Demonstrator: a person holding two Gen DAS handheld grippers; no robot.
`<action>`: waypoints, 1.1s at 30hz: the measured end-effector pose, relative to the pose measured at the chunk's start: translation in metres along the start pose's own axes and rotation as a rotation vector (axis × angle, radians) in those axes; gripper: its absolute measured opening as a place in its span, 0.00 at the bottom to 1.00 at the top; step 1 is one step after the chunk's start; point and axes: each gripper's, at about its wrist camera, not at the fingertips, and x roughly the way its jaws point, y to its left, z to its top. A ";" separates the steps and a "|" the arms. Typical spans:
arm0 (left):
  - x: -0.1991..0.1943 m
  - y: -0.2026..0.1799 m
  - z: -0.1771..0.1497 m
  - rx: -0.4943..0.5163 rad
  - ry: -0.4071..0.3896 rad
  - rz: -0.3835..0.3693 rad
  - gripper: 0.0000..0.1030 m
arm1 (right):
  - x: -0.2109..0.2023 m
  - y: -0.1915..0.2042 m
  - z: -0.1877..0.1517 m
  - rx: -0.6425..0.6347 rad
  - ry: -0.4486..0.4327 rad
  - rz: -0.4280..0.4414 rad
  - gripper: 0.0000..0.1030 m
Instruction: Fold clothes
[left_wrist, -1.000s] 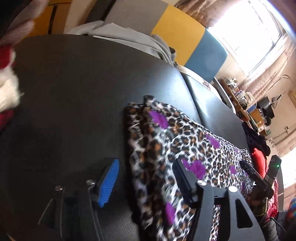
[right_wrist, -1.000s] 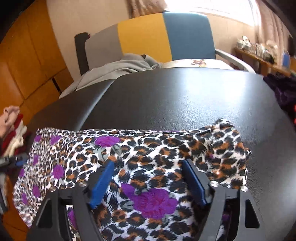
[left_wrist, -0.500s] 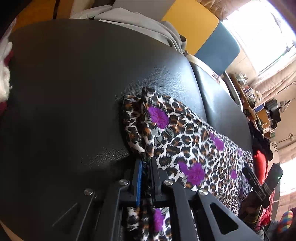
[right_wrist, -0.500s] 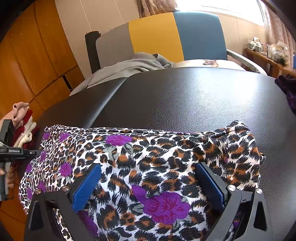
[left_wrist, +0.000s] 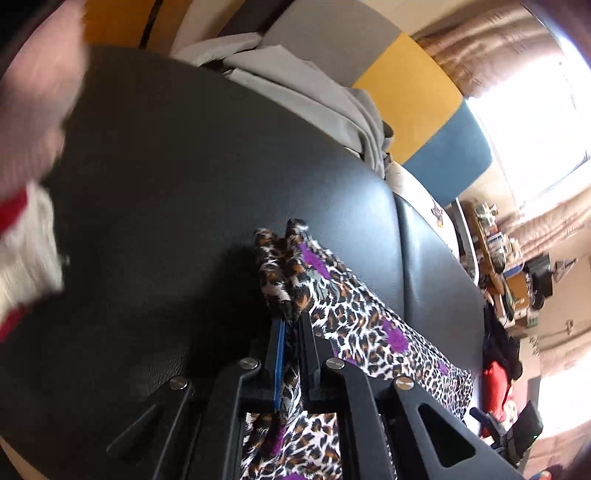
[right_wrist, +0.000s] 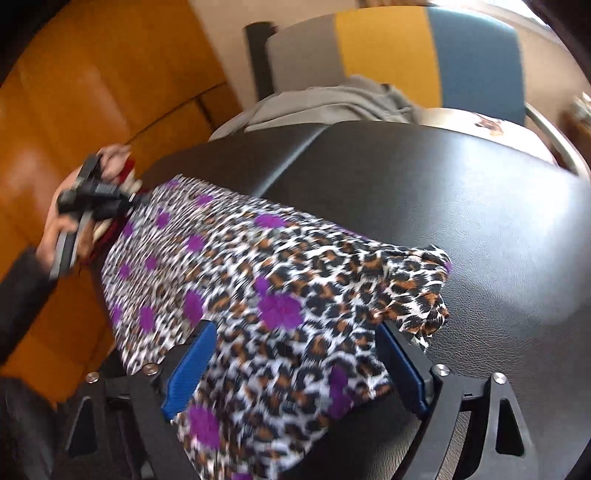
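The left gripper (left_wrist: 291, 328) is clenched on an edge of the leopard-print garment (left_wrist: 354, 321): its two fingers stand almost together with a bunched fold of the cloth pinched between them. The pinched corner pokes up just ahead of the fingertips, and the rest of the garment runs off to that gripper's right and back under it, over the black counter (left_wrist: 177, 177). To its left the counter is bare up to a blurred red and white piece of cloth (left_wrist: 22, 243) at the frame's edge.

The right gripper (right_wrist: 295, 347) is released, its blue-padded fingers (right_wrist: 192, 365) spread wide with the garment (right_wrist: 280, 280) lying between and below them; whether the pads touch the cloth cannot be told. A loose corner of the garment sticks out just ahead of its right finger. Far to its left the left gripper (right_wrist: 138, 198) appears at the garment's other end, held in a person's hand (right_wrist: 55, 236). A grey garment (right_wrist: 325, 103) lies beyond the counter, on a chair (right_wrist: 472, 55).
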 end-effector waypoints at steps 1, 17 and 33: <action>-0.005 -0.001 0.002 0.007 -0.004 -0.005 0.05 | -0.001 0.006 0.001 -0.028 0.009 0.010 0.82; -0.047 -0.114 -0.028 0.070 0.034 -0.433 0.05 | 0.042 0.022 -0.038 -0.205 0.157 -0.116 0.98; 0.078 -0.282 -0.111 0.185 0.310 -0.470 0.05 | 0.024 0.009 -0.069 -0.127 -0.062 -0.004 1.00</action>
